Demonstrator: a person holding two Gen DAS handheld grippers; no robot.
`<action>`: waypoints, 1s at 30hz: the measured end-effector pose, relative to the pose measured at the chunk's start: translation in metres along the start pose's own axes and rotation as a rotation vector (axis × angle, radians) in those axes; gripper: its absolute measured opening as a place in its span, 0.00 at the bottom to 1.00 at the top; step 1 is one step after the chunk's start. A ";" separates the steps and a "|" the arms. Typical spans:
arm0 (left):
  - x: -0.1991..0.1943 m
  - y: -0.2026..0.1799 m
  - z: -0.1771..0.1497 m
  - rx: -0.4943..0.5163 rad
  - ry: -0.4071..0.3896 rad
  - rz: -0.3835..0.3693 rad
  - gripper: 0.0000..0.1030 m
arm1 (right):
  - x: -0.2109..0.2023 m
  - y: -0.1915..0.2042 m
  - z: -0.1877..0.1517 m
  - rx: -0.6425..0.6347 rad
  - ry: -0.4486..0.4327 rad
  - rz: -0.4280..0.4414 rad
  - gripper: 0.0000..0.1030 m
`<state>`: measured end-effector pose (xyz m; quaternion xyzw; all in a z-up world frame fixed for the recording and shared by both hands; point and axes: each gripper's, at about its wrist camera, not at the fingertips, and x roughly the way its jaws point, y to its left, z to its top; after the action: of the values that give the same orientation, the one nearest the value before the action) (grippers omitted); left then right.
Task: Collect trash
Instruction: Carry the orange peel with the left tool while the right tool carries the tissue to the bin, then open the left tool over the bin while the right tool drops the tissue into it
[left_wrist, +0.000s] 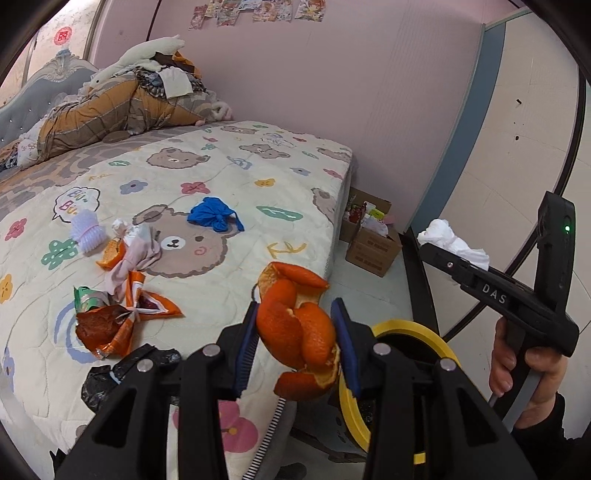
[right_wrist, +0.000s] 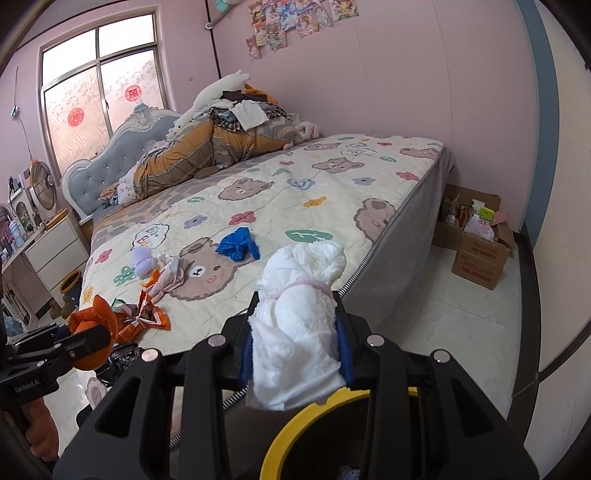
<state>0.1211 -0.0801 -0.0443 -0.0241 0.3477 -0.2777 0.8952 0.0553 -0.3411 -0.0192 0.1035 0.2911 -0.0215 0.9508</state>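
Orange peel in one gripper, white wad in the other, both held over the yellow-rimmed bin (left_wrist: 413, 328).

On the bed (left_wrist: 236, 177), left to right: one ribbed lilac bundle (left_wrist: 85, 229), one small peel scrap (left_wrist: 110, 254), one pale pink cloth (left_wrist: 135, 254), two crumpled snack wrappers (left_wrist: 110, 317), one black bag (left_wrist: 122, 373), one knotted blue bundle (left_wrist: 214, 214). The left gripper (left_wrist: 295, 328) pinches a curled, torn orange peel (left_wrist: 299, 328) at the mattress edge. The right gripper (right_wrist: 295, 347) clamps a crinkled white wad (right_wrist: 295, 332) tied with a pink band. One open cardboard box (left_wrist: 373, 243) sits on the floor.
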 end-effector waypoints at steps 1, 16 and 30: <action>0.004 -0.005 0.000 0.008 0.007 -0.007 0.35 | -0.001 -0.003 -0.001 0.007 0.001 0.000 0.33; 0.052 -0.068 -0.024 0.124 0.162 -0.101 0.35 | -0.017 -0.038 -0.026 0.064 0.032 -0.025 0.33; 0.072 -0.106 -0.055 0.174 0.237 -0.164 0.35 | -0.026 -0.071 -0.061 0.137 0.094 -0.054 0.33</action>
<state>0.0783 -0.1985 -0.1042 0.0578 0.4223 -0.3799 0.8210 -0.0068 -0.3986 -0.0670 0.1613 0.3360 -0.0624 0.9258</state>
